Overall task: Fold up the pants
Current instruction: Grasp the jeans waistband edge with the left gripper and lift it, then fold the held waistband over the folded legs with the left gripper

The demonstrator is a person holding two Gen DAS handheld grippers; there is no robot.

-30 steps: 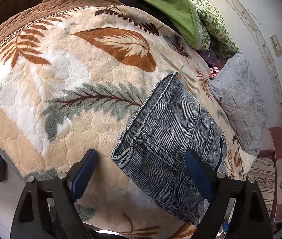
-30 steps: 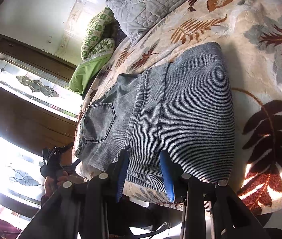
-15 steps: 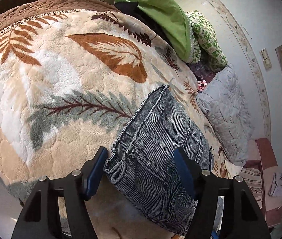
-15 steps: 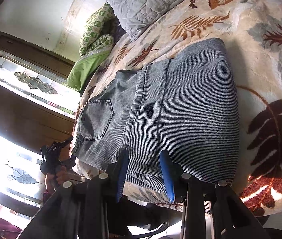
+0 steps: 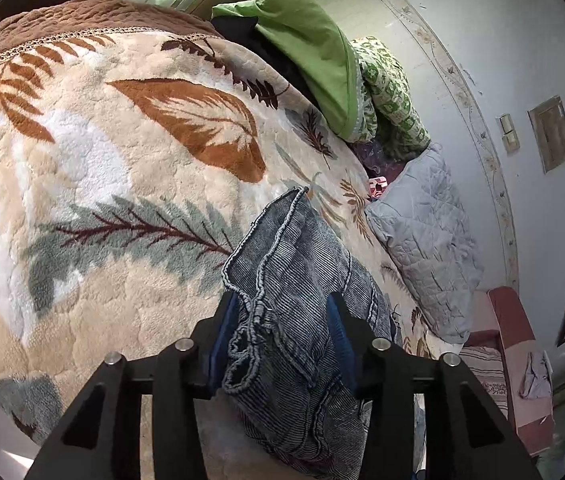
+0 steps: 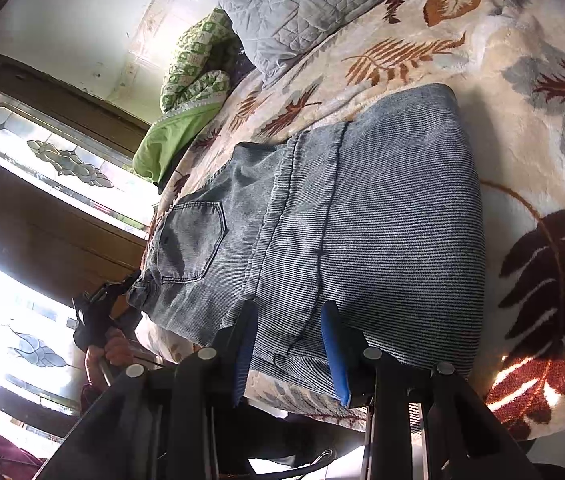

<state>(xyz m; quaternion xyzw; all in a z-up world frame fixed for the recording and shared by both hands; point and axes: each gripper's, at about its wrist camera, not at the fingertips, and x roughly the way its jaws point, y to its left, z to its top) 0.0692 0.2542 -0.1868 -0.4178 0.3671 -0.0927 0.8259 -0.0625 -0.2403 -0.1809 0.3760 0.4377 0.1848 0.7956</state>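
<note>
The grey-blue denim pants (image 5: 302,280) lie folded on a leaf-patterned blanket (image 5: 102,160). In the left wrist view my left gripper (image 5: 282,344) straddles the bunched waistband end, its blue pads close on both sides of the cloth. In the right wrist view the pants (image 6: 362,208) show a back pocket and a folded leg layer. My right gripper (image 6: 288,352) straddles the folded edge near the bed's side, its pads a little apart around the cloth. The left gripper (image 6: 106,300) shows small at the waist end, in a hand.
A grey quilted pillow (image 5: 422,232) and green bedding (image 5: 322,60) lie beyond the pants by the wall. The pillow (image 6: 322,4) also shows in the right wrist view. A wooden window frame (image 6: 42,160) stands past the bed. The blanket's edge (image 6: 322,404) runs under the right gripper.
My left gripper moved forward onto the waistband end and its jaws narrowed around it. My right gripper stays at the folded edge, barely moved.
</note>
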